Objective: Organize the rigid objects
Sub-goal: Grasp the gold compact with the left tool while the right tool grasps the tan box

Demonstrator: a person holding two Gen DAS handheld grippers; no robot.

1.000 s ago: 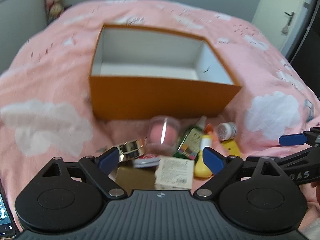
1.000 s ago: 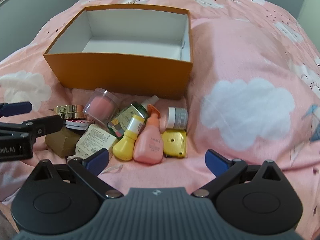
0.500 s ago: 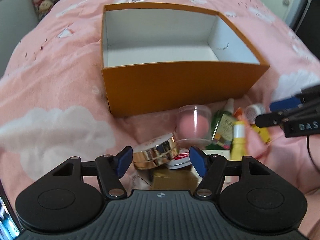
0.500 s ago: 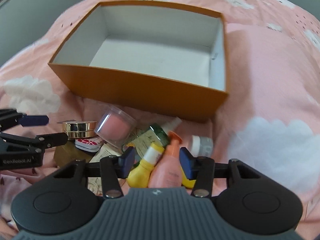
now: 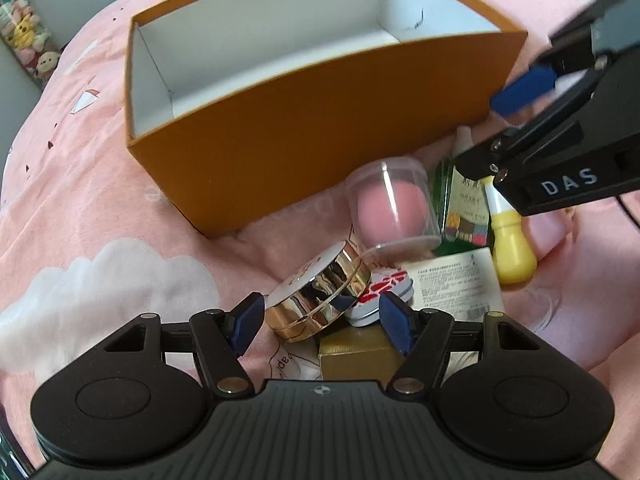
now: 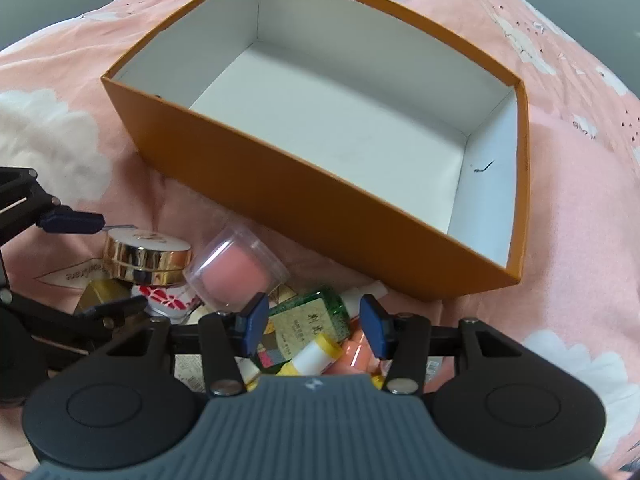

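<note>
Nothing boxed yet: the box (image 6: 224, 168) is empty, every item on the bed.

Left claw (image 5: 320, 322) is released around the compact (image 5: 316, 296), pads not touching; right claw (image 6: 314, 326), jaws just reopening slightly, straddles the green bottle (image 6: 308, 320), ungrasped. The box lies just beyond both.

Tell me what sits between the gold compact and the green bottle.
The clear jar with the pink sponge sits between the gold compact and the green bottle, clearest in the right wrist view.

Open orange box (image 6: 304, 208) behind crowded toiletries (image 6: 304, 328)
</note>
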